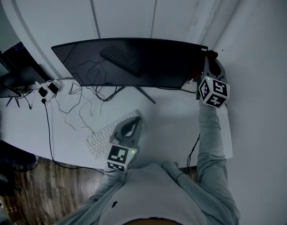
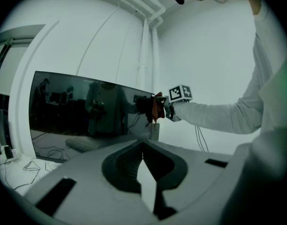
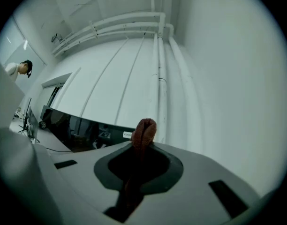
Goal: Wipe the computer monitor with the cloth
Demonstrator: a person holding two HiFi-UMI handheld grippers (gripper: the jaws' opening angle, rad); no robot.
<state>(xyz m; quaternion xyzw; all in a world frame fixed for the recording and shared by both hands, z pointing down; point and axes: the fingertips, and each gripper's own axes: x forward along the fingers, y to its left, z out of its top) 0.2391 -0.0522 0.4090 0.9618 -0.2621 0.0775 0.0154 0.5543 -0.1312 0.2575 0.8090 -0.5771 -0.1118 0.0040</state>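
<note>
A wide curved dark monitor (image 1: 134,62) stands at the back of the white desk (image 1: 171,125). My right gripper (image 1: 210,63) is at the monitor's right end, shut on a reddish-brown cloth (image 3: 144,132) that sticks up between its jaws. From the left gripper view the cloth (image 2: 156,108) lies against the screen's right edge (image 2: 87,116). My left gripper (image 1: 130,124) hangs low over the keyboard near my body, jaws together with nothing in them (image 2: 143,144). The monitor's right part (image 3: 82,128) shows dark in the right gripper view.
A white keyboard (image 1: 106,138) lies on the desk in front of the monitor. Loose cables (image 1: 80,102) and white plugs (image 1: 49,89) spread at the left. Wooden floor (image 1: 40,186) lies below the desk's front edge. A person (image 3: 21,68) stands far off.
</note>
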